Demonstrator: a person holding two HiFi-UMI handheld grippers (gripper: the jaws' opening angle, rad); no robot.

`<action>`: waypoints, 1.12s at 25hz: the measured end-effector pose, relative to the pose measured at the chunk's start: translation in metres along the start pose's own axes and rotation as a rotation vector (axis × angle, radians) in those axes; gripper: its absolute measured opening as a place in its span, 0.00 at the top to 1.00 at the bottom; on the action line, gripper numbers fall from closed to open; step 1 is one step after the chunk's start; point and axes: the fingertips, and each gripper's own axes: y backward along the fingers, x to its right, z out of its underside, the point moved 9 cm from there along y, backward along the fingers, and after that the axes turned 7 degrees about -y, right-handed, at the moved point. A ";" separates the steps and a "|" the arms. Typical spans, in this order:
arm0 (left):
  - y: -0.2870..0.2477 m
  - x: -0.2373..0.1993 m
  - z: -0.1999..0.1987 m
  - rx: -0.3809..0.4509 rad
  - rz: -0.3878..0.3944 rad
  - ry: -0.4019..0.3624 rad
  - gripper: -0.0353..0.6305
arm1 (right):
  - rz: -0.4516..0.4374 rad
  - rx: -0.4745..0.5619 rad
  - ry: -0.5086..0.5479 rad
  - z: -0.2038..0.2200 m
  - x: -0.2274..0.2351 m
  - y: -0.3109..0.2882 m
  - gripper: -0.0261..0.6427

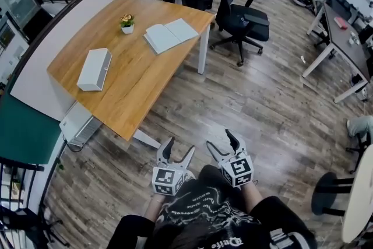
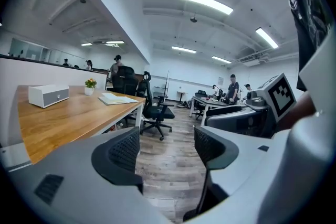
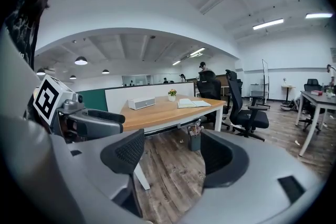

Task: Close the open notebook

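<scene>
The notebook (image 1: 171,35) lies open at the far corner of the surface (image 1: 131,90), near a small potted plant (image 1: 127,23) and well apart from a white box (image 1: 94,69). The left tool (image 1: 180,146) and the right tool (image 1: 220,138) hang over the floor, well short of the surface, each spread wide with nothing between its jaws. The approach seems to come first. Go round to that corner, slip one jaw under a cover's outer edge, and fold it over while the other tool steadies the opposite page.
</scene>
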 end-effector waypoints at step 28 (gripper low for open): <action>-0.139 -0.063 -0.047 -0.054 -0.147 0.032 0.45 | -0.097 -0.065 0.028 -0.067 0.119 -0.141 0.48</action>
